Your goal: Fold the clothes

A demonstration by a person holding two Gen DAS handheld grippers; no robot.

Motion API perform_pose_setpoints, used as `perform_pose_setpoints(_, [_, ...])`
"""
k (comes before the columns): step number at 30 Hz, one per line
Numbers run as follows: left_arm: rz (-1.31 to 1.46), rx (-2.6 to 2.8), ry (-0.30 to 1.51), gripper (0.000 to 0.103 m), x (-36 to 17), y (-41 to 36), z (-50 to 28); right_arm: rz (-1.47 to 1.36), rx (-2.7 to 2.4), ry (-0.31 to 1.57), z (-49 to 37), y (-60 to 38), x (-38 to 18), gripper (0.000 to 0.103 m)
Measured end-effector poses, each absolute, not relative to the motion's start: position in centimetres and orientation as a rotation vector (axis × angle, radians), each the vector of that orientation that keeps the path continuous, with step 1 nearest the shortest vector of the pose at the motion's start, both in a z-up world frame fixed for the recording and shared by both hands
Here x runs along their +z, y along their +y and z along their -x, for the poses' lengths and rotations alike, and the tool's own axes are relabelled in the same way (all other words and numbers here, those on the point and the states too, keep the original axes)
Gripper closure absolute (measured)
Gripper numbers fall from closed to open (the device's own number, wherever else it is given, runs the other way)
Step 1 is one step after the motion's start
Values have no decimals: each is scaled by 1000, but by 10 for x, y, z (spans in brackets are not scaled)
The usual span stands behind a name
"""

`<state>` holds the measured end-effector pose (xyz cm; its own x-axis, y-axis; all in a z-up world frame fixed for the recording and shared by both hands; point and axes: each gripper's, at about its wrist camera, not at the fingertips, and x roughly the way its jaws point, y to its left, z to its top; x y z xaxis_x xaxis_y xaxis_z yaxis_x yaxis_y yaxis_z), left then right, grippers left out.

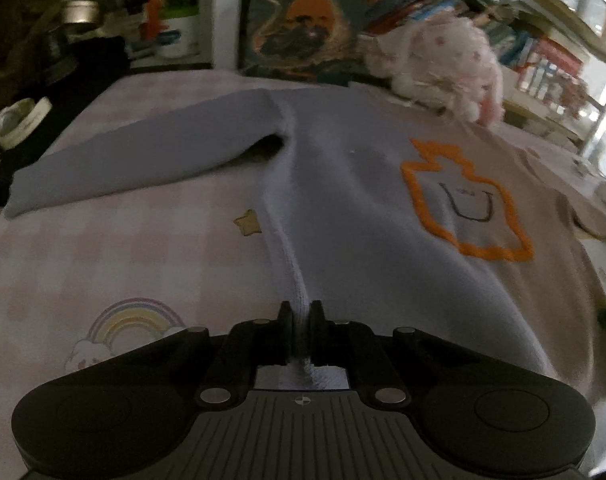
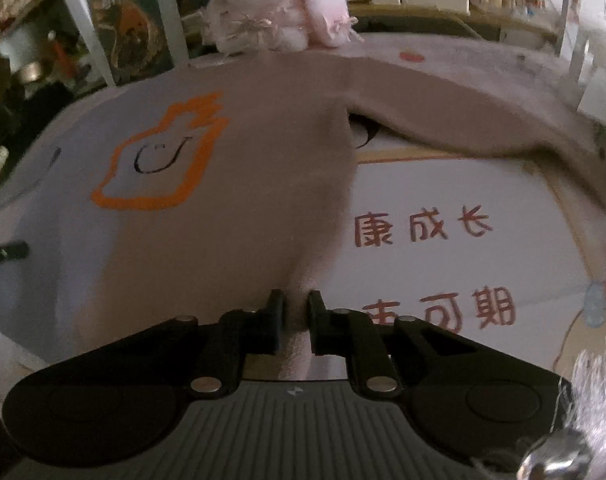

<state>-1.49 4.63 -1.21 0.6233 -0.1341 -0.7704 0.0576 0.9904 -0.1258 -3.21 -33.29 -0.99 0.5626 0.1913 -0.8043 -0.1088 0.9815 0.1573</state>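
Note:
A two-tone sweater (image 1: 343, 208), light blue on its left half and beige on its right, lies face up on the bed with an orange outlined emblem (image 1: 463, 200) on the chest. Its blue sleeve (image 1: 135, 160) stretches out to the left. My left gripper (image 1: 301, 316) is shut on the sweater's blue hem corner. In the right wrist view the same sweater (image 2: 243, 200) shows its emblem (image 2: 159, 160) and its beige sleeve (image 2: 463, 112) stretched right. My right gripper (image 2: 293, 308) is shut on the beige hem corner.
The bed has a pink checked sheet (image 1: 123, 260) with a rainbow print (image 1: 131, 324). A white panel with red characters (image 2: 443, 240) lies under the right side. A pink plush toy (image 2: 271, 8) and a poster (image 1: 303, 20) stand behind, with cluttered shelves (image 1: 543, 52).

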Motion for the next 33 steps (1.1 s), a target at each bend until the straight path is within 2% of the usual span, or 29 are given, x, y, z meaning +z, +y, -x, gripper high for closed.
perform_pose_setpoints(6, [40, -203, 889, 97, -16, 18, 18, -106, 36, 937, 30, -352, -10, 92])
perform_pose_setpoints(22, [82, -218, 886, 96, -18, 38, 17, -122, 25, 936, 33, -343, -10, 90])
perform_pose_setpoints(23, [87, -217, 885, 96, -18, 39, 17, -135, 29, 940, 34, -344, -10, 89])
perform_pose_setpoints(25, [86, -222, 890, 95, -18, 39, 16, -185, 8, 935, 31, -354, -9, 70])
perform_pose_setpoints(26, [84, -220, 891, 95, -18, 38, 16, -213, -4, 923, 29, -361, -8, 66])
perform_pose_setpoints(29, [81, -205, 894, 92, -17, 36, 15, -328, -58, 882, 17, -397, -5, 63])
perform_pose_setpoints(33, [75, -153, 885, 88, -17, 31, 19, -591, -183, 799, -3, -467, -8, 50])
